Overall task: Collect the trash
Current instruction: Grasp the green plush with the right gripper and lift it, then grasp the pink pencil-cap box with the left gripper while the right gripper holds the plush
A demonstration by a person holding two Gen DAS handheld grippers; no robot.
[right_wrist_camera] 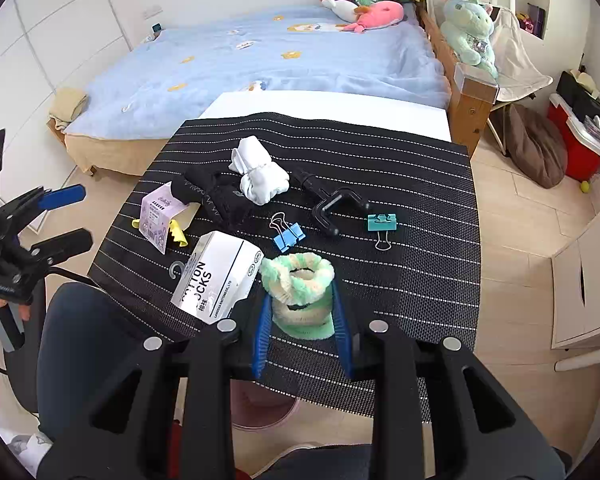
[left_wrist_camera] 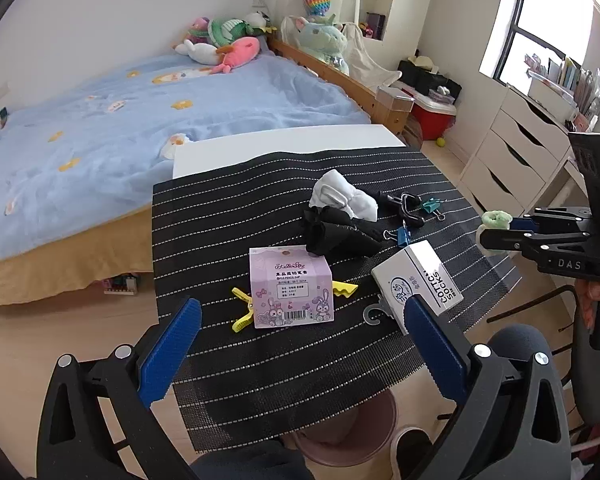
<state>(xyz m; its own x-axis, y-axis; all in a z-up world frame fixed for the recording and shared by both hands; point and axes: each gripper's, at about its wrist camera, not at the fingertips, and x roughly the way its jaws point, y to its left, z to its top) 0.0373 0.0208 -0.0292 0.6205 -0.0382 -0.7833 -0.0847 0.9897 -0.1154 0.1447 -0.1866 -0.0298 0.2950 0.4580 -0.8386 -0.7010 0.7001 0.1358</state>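
A fuzzy green-and-cream sock [right_wrist_camera: 298,292] is held clamped between the blue pads of the right tongs [right_wrist_camera: 302,320], above the near part of the counter [right_wrist_camera: 440,272]; in the left wrist view the same sock [left_wrist_camera: 496,219] is seen at the tip of those tongs [left_wrist_camera: 500,226], off the counter's right edge. The left tongs [left_wrist_camera: 300,344] are held apart with nothing between the pads, above the near edge. The counter is covered by a black mat with white stripes [right_wrist_camera: 420,200]; a strip of white top is left bare along the far edge. Listed on the mat: a white box printed "COTTON SOCKS" [right_wrist_camera: 216,276] near the near edge; a small pink carton [left_wrist_camera: 291,286] left of it, lying over a yellow clip [left_wrist_camera: 244,312]; a black sock bundle [right_wrist_camera: 216,194] and a white sock bundle [right_wrist_camera: 260,178] toward the middle, touching each other; a black clamp [right_wrist_camera: 332,206] beside them; a blue binder clip [right_wrist_camera: 286,234] and a teal binder clip [right_wrist_camera: 382,224] toward the right. A pink bin [left_wrist_camera: 340,428] is seen on the floor below the near edge, partly hidden by the mat. A bed with a blue cover [right_wrist_camera: 280,60] stands beyond the far edge.
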